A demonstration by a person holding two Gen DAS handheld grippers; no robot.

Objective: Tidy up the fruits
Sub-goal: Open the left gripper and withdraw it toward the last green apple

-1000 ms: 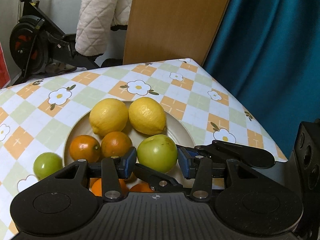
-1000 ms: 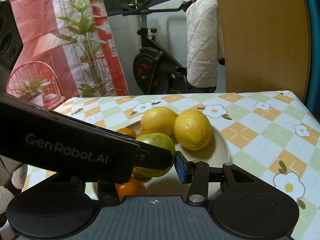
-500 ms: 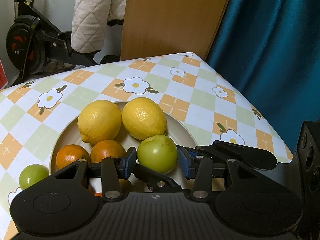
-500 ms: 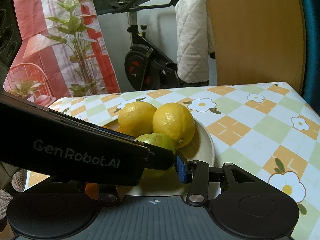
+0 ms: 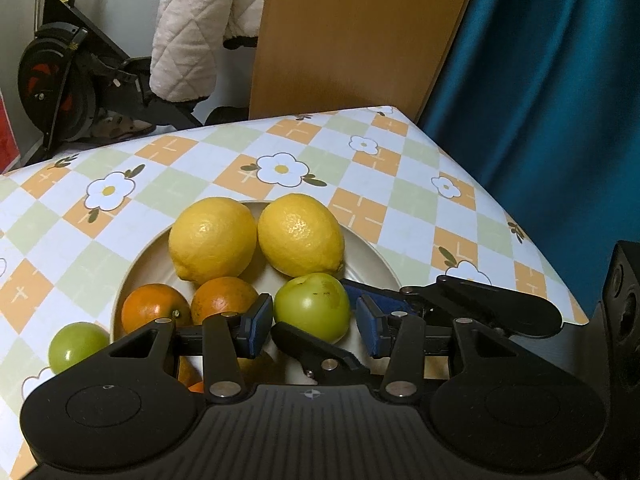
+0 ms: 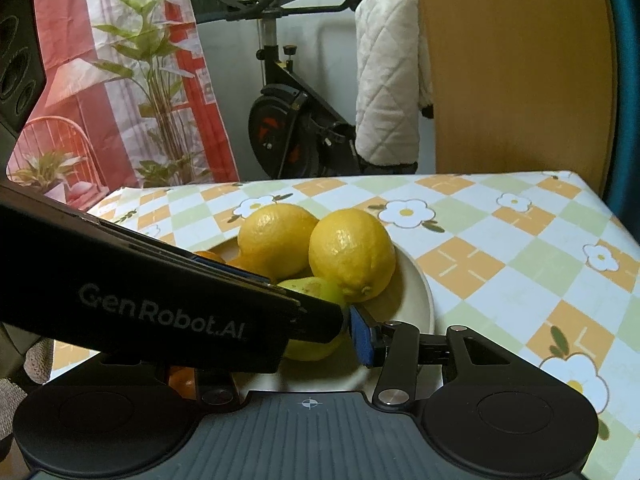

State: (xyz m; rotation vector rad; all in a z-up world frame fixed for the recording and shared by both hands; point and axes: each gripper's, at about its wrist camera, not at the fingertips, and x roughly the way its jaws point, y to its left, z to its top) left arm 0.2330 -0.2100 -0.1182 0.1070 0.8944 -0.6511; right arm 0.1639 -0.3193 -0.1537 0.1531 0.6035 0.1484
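- Where the left hand-held gripper (image 5: 314, 322), marked "GenRobot.AI", crosses the right view, it hides the right hand-held gripper's (image 6: 320, 334) left finger.
- Both are spread, flanking the green fruit (image 5: 312, 306) on the plate (image 5: 374, 258).
- Oranges (image 5: 154, 309) partly hidden.

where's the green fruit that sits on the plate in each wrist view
Left wrist: round green fruit low centre, on the cream plate, between the open left gripper pads.
Right wrist: green fruit centre-left, mostly hidden behind a black gripper body.
Shared landmark: two yellow lemons just behind it.
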